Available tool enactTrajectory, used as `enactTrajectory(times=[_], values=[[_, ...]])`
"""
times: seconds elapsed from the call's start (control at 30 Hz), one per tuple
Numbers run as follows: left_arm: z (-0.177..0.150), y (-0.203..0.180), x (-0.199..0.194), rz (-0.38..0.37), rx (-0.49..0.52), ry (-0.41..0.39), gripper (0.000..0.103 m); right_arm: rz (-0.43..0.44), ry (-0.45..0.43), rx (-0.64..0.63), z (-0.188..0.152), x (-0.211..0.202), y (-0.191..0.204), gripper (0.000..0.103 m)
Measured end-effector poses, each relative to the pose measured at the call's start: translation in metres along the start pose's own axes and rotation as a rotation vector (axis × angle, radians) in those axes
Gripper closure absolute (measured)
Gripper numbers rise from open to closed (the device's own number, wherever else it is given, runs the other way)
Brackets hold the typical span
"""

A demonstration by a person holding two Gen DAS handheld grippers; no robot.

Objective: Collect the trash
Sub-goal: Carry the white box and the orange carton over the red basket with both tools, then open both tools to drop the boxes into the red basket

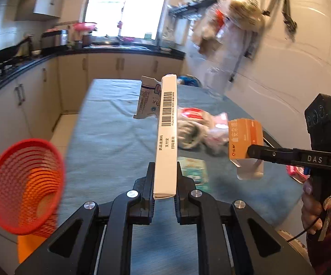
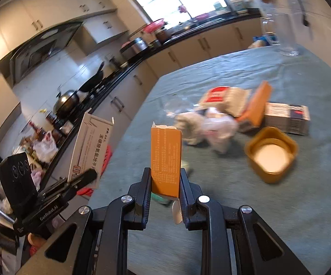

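White carton clamped edge-on in left gripper above teal table, orange box pinched in right gripper, red mesh bin near left, wrappers, gold tub far right.

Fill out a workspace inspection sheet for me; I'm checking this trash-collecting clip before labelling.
Surface: table under a blue-grey cloth.
Job's things: white barcode box held in the left gripper; orange box held in the right gripper; red mesh basket off the table's left edge.
Clutter: crumpled wrappers, gold tub, striped carton, green packet.
Grippers: both shut on their boxes, lifted clear of the cloth.
Cables: thin black cable below the right-hand device.
Surroundings: kitchen counter, wok, window.
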State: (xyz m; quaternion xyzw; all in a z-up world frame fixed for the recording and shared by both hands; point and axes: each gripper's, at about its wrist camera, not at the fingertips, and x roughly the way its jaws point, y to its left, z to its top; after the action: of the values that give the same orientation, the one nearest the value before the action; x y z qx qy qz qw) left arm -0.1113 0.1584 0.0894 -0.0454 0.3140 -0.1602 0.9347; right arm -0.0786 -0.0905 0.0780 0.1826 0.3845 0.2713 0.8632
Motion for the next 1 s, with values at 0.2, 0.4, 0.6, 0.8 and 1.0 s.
enactTrajectory(times=[0.2, 0.4, 0.6, 0.8, 1.0], values=[[-0.009, 0.053, -0.034, 0.104, -0.073, -0.031, 0.09, 0.072, 0.069, -0.071, 0.002, 0.042, 0.046, 0.079], [-0.021, 0.101, -0.056, 0.202, -0.144, -0.037, 0.09, 0.143, 0.137, -0.122, 0.004, 0.087, 0.092, 0.079], [-0.035, 0.141, -0.062, 0.286, -0.198, -0.014, 0.09, 0.19, 0.187, -0.165, 0.007, 0.131, 0.135, 0.079], [-0.044, 0.173, -0.044, 0.344, -0.269, 0.03, 0.09, 0.196, 0.218, -0.187, 0.012, 0.174, 0.161, 0.079], [-0.044, 0.194, -0.031, 0.358, -0.33, 0.042, 0.09, 0.188, 0.273, -0.177, 0.011, 0.216, 0.174, 0.079]])
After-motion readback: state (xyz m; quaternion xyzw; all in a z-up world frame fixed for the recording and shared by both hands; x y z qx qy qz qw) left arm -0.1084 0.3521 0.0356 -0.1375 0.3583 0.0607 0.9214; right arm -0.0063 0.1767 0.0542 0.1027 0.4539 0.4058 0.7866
